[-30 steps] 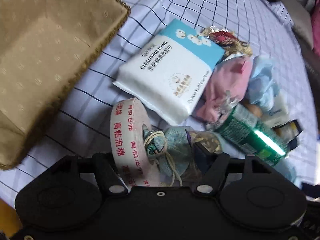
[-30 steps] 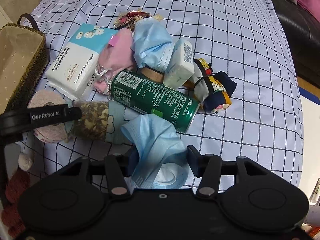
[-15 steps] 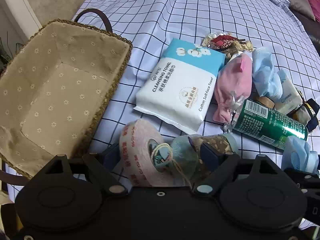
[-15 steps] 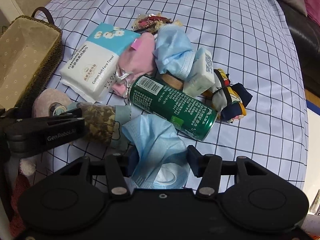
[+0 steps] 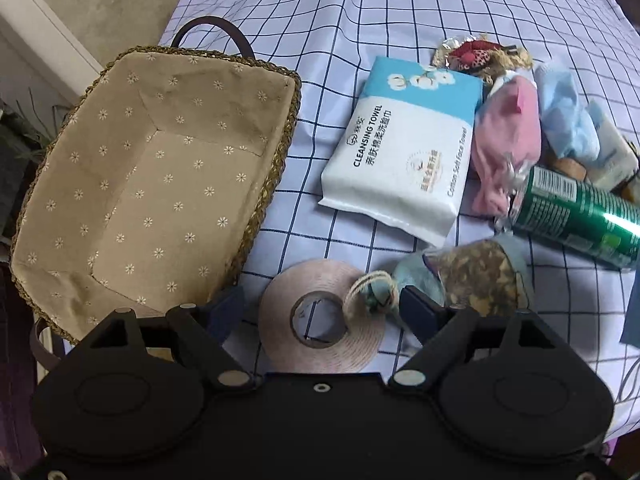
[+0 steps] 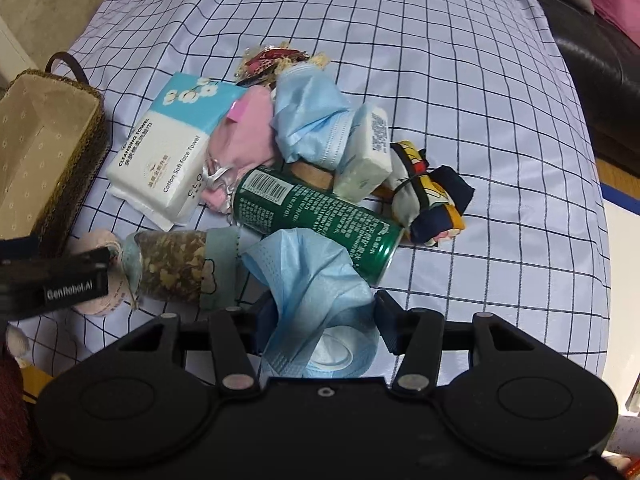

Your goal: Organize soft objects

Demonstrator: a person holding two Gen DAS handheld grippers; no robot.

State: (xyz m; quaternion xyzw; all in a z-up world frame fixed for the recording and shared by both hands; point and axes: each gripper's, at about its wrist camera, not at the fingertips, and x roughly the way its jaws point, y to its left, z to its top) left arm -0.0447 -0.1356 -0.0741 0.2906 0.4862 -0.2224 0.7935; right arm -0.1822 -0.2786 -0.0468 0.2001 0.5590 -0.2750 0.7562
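**Left tool spread over the tape roll, right tool clamped on a face mask, basket waiting**

In the left wrist view, the left tool (image 5: 322, 312) sits at the bottom centre with its jaws standing wide. They have just been opening, and the roll of foam tape (image 5: 322, 316) lies flat on the checked bedsheet (image 5: 400, 12) between them, with no pad pressing on it. The drawstring neck of the sachet pouch (image 5: 476, 276) rests on the roll's right edge, just beside the right-hand finger. That tangle is probably why the jaws have let go: tape is not a soft thing, and the pouch seems the better pick.

The lined wicker basket (image 5: 280, 152) fills the left of that view, close beside the tape, with nothing visible inside. It looks like the place meant for the soft items, set within easy reach of the pile.

In the right wrist view, the right tool (image 6: 320, 320) at bottom centre is closed to a narrow gap on a crumpled blue face mask (image 6: 312, 280), whose folds bulge up between the fingers. The grip looks secure, so this mask seems ready to carry to the upper left of the frame, where the basket's corner shows.

The remaining soft things lie heaped mid-frame: the cotton face towel pack (image 6: 168, 152), a pink cloth (image 6: 244, 140), a second blue mask (image 6: 312, 120), a small tissue packet (image 6: 366, 152) and a bundled printed cloth (image 6: 428, 196). The green can (image 6: 316, 212) lies on its side among them, touching the held mask's upper edge; being hard, it likely stays out.
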